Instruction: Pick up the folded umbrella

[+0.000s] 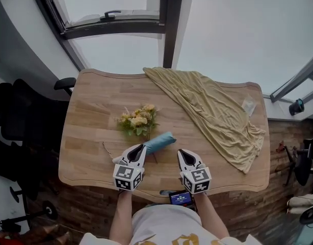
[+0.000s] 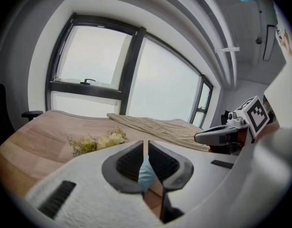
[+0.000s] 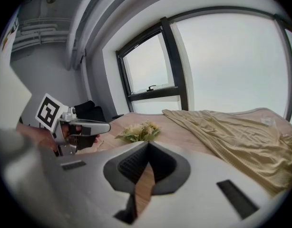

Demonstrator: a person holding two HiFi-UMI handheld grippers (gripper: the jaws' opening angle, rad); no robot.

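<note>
The folded umbrella (image 1: 160,142), a short blue bundle, lies flat on the desk (image 1: 90,121) just on the near side of the bunch of flowers (image 1: 138,120), its far end close to the stems. Nothing has lifted it: its full length rests on the wood.

The left tool (image 1: 141,147) is on the person's side of the flowers, with its tip right at the near end of the umbrella. In the left gripper view the jaws of this tool (image 2: 146,148) stand closed tip to tip, and nothing is clamped between them. A sliver of the blue umbrella (image 2: 146,174) shows through the narrow slit below the tips, so it lies under and beyond the jaws rather than in them. The right tool (image 1: 183,152) hangs further from the flowers, to the right of the umbrella and clear of it. Its jaws (image 3: 147,151) are closed too, with only bare wood showing in the gap beneath the tips.

A loose yellow cloth (image 1: 212,111) is spread to the right of the flowers, well apart from the umbrella, and looks to play no part in this.

By my reading the task is at its approach stage. The left tool has reached the umbrella but has not taken hold. Opening the jaws, setting them around the bundle, closing and lifting are all left to do.
</note>
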